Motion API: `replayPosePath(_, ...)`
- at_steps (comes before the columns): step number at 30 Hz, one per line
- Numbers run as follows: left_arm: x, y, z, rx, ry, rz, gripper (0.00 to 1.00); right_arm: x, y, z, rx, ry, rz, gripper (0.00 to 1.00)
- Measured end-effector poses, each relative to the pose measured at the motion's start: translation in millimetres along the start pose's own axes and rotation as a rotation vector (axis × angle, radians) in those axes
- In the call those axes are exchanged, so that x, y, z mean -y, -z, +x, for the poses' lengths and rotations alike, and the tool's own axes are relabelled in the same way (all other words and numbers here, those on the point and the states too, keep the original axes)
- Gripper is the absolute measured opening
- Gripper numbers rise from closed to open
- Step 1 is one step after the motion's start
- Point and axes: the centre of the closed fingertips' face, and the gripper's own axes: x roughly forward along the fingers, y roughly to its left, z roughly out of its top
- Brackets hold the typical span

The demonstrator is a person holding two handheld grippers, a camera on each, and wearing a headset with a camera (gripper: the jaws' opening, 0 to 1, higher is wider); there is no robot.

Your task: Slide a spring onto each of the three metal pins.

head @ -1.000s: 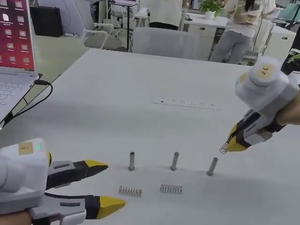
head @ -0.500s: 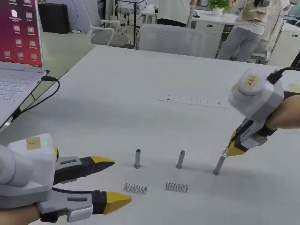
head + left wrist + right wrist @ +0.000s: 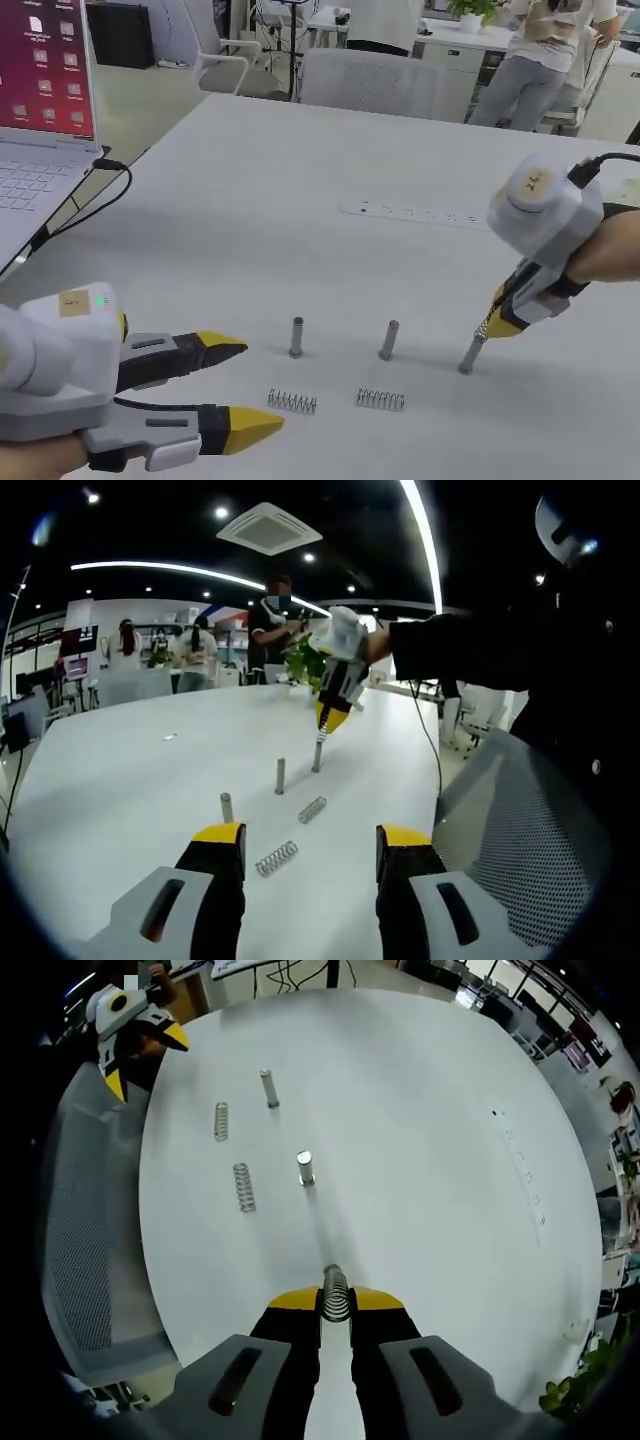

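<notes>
Three upright metal pins stand in a row on the white table: left pin (image 3: 297, 336), middle pin (image 3: 389, 340), right pin (image 3: 471, 353). My right gripper (image 3: 497, 321) is shut on a spring (image 3: 337, 1293), whose lower end sits over the top of the right pin. Two more springs lie flat in front of the pins: one (image 3: 292, 402) near the left pin, one (image 3: 380, 400) near the middle pin. My left gripper (image 3: 240, 388) is open at the near left with nothing between its yellow tips. The left gripper view shows the pins (image 3: 279, 775) and springs (image 3: 277, 857) ahead.
An open laptop (image 3: 40, 110) with its cable (image 3: 85, 205) sits at the far left. A flush power strip (image 3: 415, 213) lies in the table beyond the pins. Chairs (image 3: 375, 85) and people stand past the far edge. A grey mesh chair (image 3: 85, 1250) is by the near edge.
My right gripper has carried the spring down and left from above the table until its end meets the top of the right pin. The left gripper stays open in place.
</notes>
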Motion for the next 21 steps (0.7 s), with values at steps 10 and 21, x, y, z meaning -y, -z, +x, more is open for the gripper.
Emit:
replayPosePath(10,-1.4,0.5,-1.7,0.0,-0.002,-0.006,0.45,0.2,0.8,9.8,-0.015,-0.011,0.001,0.08)
replayPosePath(21,-2.3,1.3,-1.3,-0.002,-0.005,-0.008,0.45,0.5,4.3,25.3,-0.04,-0.004,0.004,0.08)
